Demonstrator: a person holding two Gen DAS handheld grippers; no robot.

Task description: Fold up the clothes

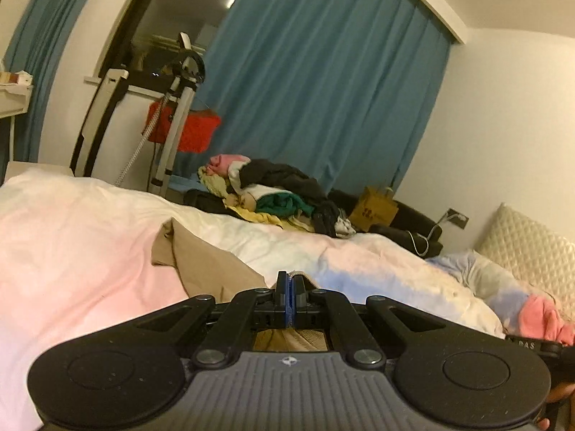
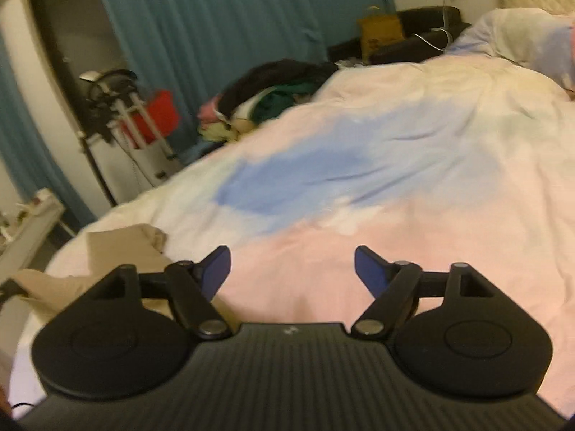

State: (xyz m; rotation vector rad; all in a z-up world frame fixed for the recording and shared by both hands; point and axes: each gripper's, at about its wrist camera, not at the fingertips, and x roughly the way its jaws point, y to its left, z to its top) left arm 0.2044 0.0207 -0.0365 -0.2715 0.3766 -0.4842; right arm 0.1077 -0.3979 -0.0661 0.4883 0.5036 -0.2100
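Observation:
A beige garment [image 1: 205, 265] lies crumpled on the bed's pink, white and blue duvet [image 1: 79, 244]. My left gripper [image 1: 290, 285] is shut, and an edge of the beige cloth shows pinched at its fingertips; more of the cloth hangs beneath it. In the right wrist view the same beige garment [image 2: 107, 255] sits at the lower left, beside the left finger. My right gripper [image 2: 291, 269] stands open above the pink part of the duvet [image 2: 395, 165], with nothing between its fingers.
A heap of mixed clothes [image 1: 276, 194] is piled beyond the far side of the bed, in front of blue curtains [image 1: 323, 89]. A stand with a red bag [image 1: 187, 125] is at the back left. Pillows [image 1: 496, 280] and a pink item [image 1: 542, 319] lie at the right.

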